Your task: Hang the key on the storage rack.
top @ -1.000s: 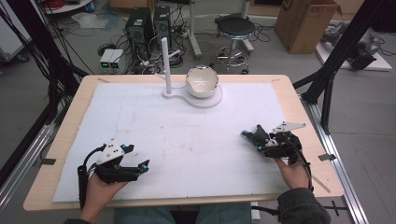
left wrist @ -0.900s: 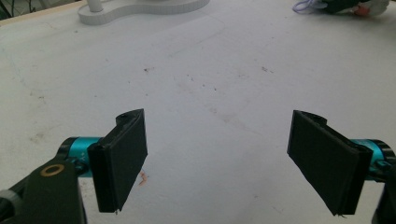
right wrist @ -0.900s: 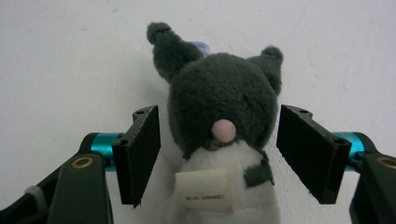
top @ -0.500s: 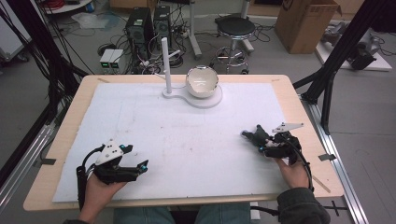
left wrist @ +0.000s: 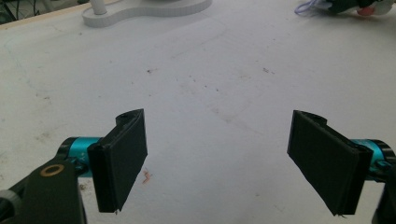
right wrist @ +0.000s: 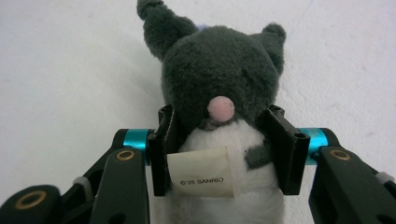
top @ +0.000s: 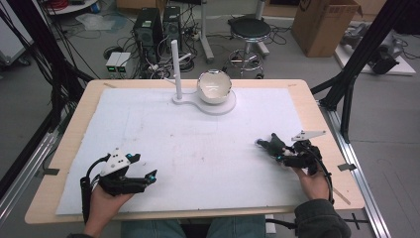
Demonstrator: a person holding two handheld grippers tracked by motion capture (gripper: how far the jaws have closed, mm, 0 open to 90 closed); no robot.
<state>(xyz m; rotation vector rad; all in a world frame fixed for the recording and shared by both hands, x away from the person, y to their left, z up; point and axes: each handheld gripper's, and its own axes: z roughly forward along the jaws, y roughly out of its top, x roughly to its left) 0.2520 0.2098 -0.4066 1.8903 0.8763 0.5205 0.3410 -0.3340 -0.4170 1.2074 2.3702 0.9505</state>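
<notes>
A dark grey plush toy (right wrist: 219,70) with a pink nose, a white belly and a sewn-in label lies on the white mat at the right. My right gripper (right wrist: 223,149) is shut on its body; its jaws have just been closing, and the pads squeeze the toy from both sides. From above, the plush toy (top: 270,145) sticks out of the right gripper (top: 280,151) toward the table's middle. My left gripper (top: 143,166) rests near the front left edge. Its jaws stand wide apart with nothing between them in the left gripper view (left wrist: 224,154).
A white bowl (top: 214,87) sits on a white stand (top: 218,106) with an upright post (top: 175,62) at the back middle. The white mat (top: 198,148) covers most of the wooden table (top: 317,114). The stand's base (left wrist: 144,7) lies far ahead of the left gripper.
The right gripper's jaws have drawn in onto the plush toy. Both hands have stayed where they were.
</notes>
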